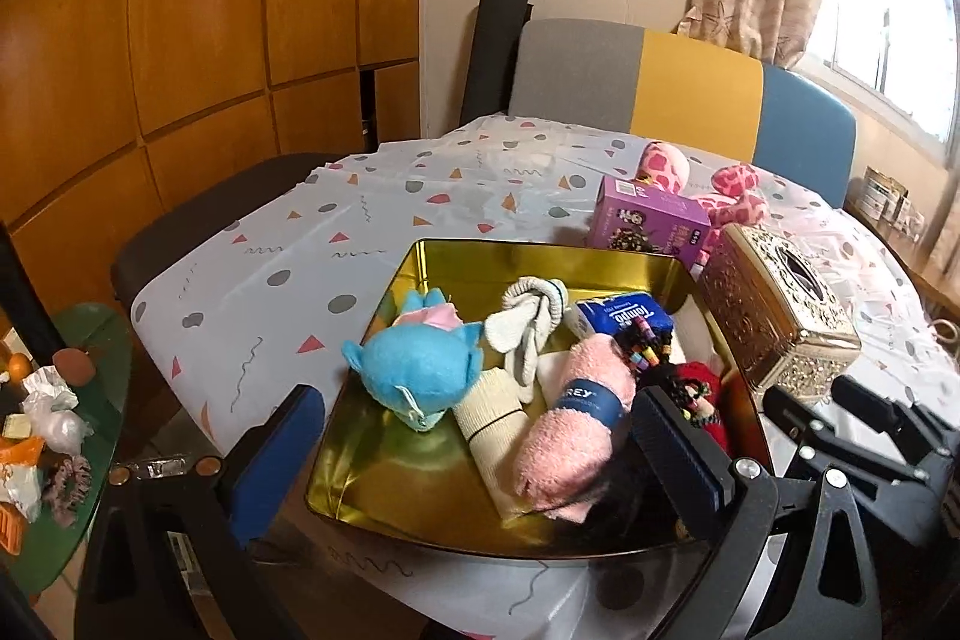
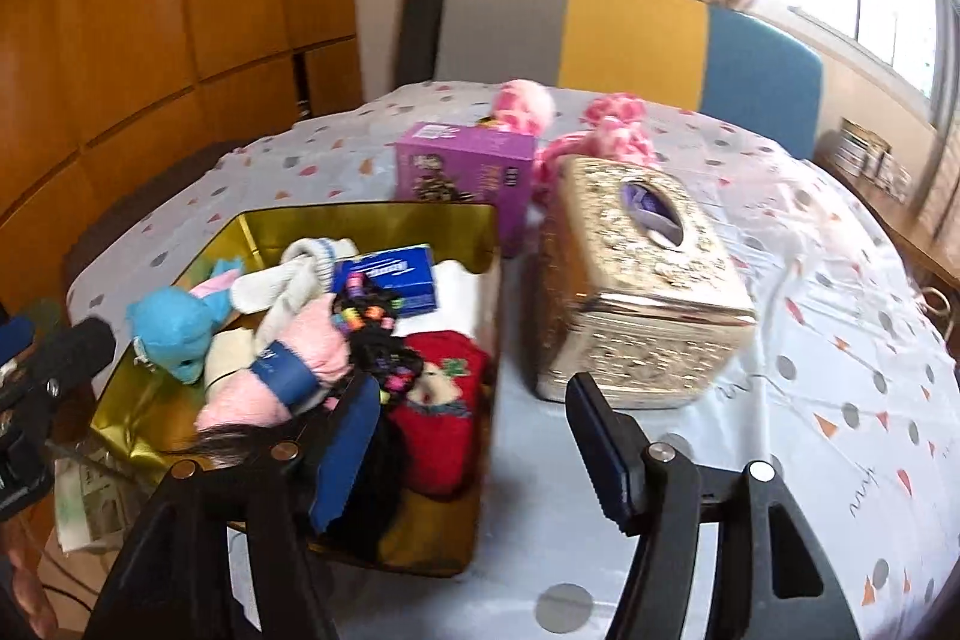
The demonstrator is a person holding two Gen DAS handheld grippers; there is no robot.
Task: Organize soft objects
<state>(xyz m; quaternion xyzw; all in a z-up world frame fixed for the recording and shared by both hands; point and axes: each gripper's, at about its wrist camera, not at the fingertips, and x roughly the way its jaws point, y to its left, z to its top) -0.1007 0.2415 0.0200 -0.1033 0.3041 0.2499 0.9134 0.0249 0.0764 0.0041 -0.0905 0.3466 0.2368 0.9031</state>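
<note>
Both the left gripper [image 1: 474,451] and right gripper [image 2: 474,445] had fingers wide and empty above the gold tin [image 1: 480,262] of soft toys.

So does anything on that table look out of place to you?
Yes: the pink spotted plush lies on the tablecloth behind the purple box, while the other soft things are piled in the gold tin.

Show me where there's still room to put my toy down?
The tablecloth is bare left of the gold tin and behind it, toward the striped chair. Right of the gold tissue box is bare too. The tin is crowded, except its near-left corner beside the blue plush.
</note>
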